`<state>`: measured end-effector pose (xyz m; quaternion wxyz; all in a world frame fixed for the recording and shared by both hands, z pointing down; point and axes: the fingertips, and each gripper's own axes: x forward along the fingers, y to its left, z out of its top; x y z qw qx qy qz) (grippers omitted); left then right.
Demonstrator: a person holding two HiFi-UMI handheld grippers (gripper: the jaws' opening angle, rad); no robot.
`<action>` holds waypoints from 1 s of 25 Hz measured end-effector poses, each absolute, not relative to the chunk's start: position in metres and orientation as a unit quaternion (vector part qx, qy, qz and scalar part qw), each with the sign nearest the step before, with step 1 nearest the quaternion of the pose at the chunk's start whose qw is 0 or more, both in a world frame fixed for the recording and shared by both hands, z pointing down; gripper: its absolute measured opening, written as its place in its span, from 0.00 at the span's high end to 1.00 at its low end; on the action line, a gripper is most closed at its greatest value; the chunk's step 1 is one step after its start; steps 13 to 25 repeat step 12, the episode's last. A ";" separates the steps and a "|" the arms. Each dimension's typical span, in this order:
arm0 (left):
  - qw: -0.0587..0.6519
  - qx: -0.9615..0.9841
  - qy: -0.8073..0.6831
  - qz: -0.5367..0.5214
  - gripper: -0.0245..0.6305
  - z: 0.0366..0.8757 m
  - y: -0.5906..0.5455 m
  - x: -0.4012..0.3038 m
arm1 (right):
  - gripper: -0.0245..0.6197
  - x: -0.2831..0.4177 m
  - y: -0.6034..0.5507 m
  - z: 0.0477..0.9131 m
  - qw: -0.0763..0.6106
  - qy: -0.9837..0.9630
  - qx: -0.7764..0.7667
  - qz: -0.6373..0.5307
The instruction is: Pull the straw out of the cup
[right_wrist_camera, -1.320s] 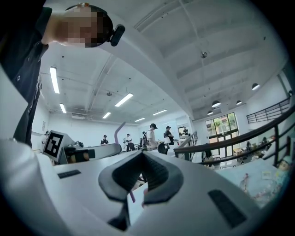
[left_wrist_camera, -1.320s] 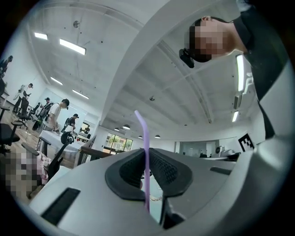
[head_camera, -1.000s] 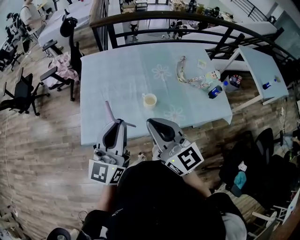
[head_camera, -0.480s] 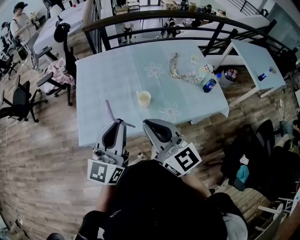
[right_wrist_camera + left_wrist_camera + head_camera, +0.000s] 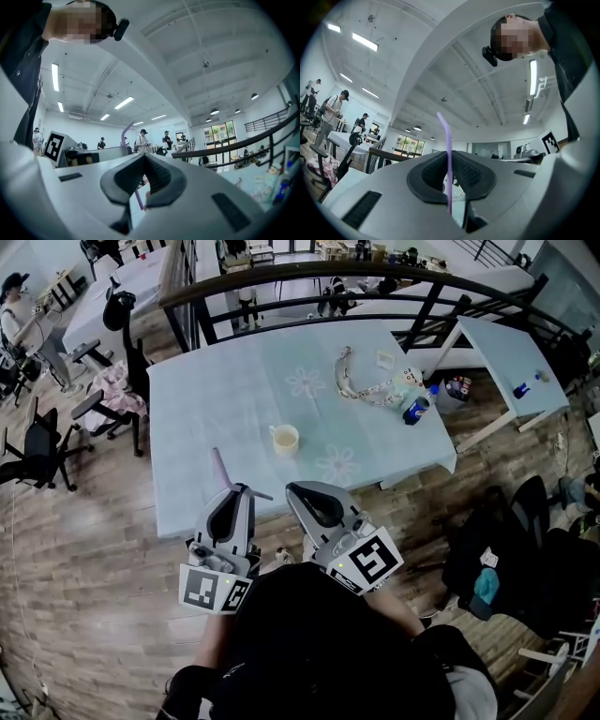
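Left claw (image 5: 449,157) is clamped on the thin lilac plastic straw (image 5: 448,140). Its dark ribbed pads pinch the smooth stem, and the bent tip pokes up above the claw. Right claw (image 5: 143,157), just beside it, has its rubbery pads together, gripping nothing. The small round cream cup (image 5: 284,438) sits well ahead of both claws on the pale blue cloth-covered surface (image 5: 234,390). The straw is clear of it.
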<state>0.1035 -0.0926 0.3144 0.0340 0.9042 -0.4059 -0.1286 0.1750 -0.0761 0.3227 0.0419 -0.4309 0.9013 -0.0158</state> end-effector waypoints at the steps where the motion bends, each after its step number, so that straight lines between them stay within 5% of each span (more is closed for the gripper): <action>1: 0.034 0.904 -0.406 -0.129 0.91 0.315 -0.093 0.104 | 0.95 0.175 -0.076 0.323 0.041 0.901 -0.431 -0.016; 25: 0.028 0.904 -0.405 -0.134 0.91 0.309 -0.098 0.106 | 0.95 0.178 -0.079 0.322 0.037 0.901 -0.433 -0.015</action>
